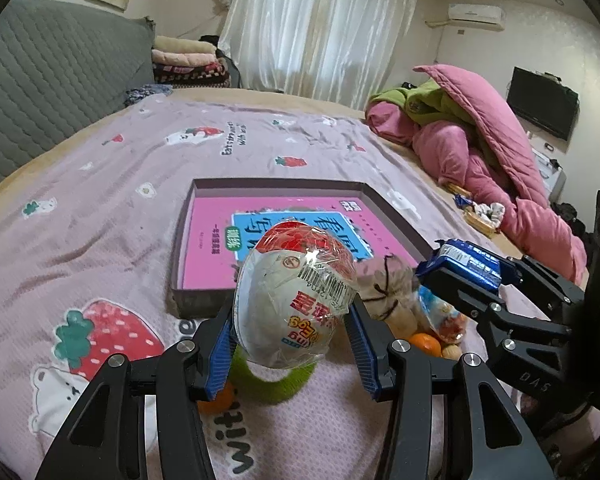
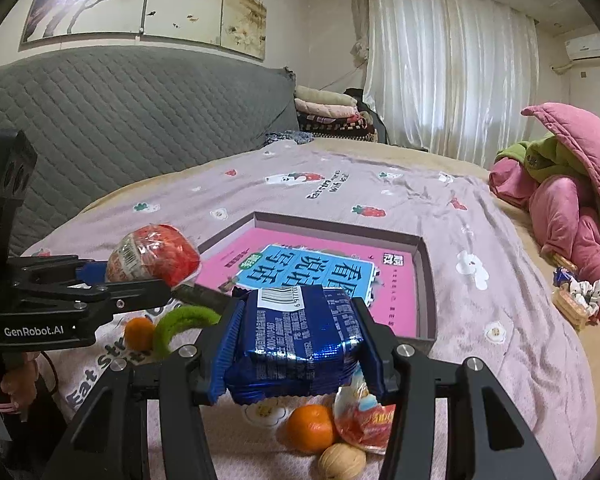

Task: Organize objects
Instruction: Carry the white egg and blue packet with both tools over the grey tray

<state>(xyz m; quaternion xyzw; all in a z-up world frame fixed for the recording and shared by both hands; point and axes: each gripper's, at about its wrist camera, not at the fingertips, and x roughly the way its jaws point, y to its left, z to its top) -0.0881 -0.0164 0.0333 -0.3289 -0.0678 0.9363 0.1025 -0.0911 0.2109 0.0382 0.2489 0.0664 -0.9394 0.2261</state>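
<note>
We hold a wrapped egg-shaped snack (image 1: 296, 300) clamped in our left gripper (image 1: 296, 320) and a blue packet (image 2: 296, 344) clamped in our right gripper (image 2: 296, 344), both raised just short of the shallow box (image 2: 426, 280) on the bed.

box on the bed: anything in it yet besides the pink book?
No. The box holds only the pink book. The egg-shaped snack and blue packet are each clamped in a hand-held gripper, short of the box.
</note>
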